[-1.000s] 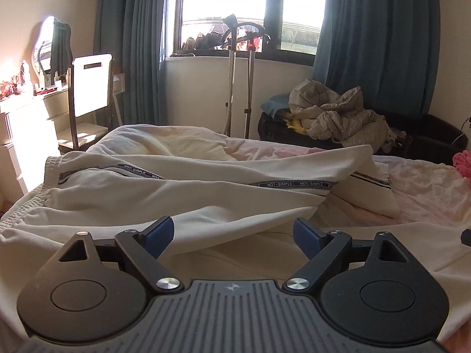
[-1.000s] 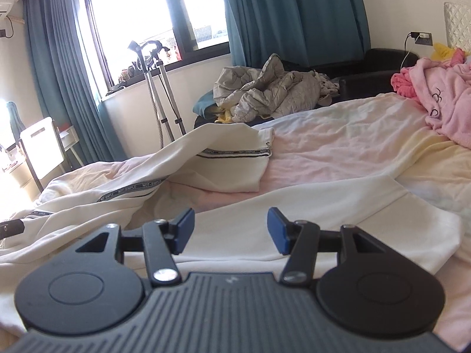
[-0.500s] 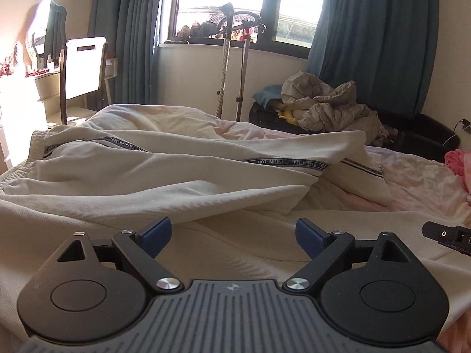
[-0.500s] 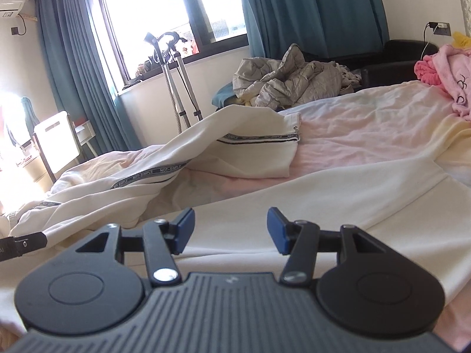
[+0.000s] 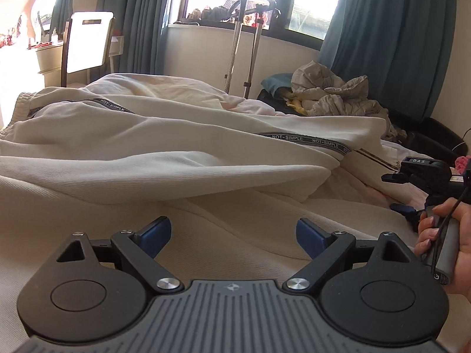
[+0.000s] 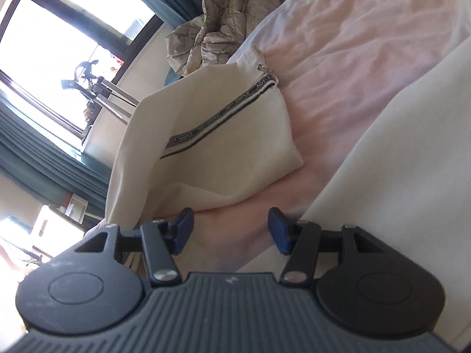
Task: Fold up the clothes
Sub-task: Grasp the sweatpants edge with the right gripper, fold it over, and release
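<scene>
Cream trousers [image 5: 164, 147] on pink sheet [image 6: 338, 67], teal curtains [image 5: 391, 38], both tongs [image 5: 234, 234] [image 6: 231, 229] spread, empty

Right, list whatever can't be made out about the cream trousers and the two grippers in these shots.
- Cream trousers: the waistband end is cut off by the left edge of the left wrist view.
- Near trouser leg: its hem runs off the right edge of the right wrist view.
- Tape lettering: motion blur makes it unreadable in the right wrist view.
- Right gripper: its fingertips are hidden in the left wrist view.
- Left gripper: absent from the right wrist view.
</scene>
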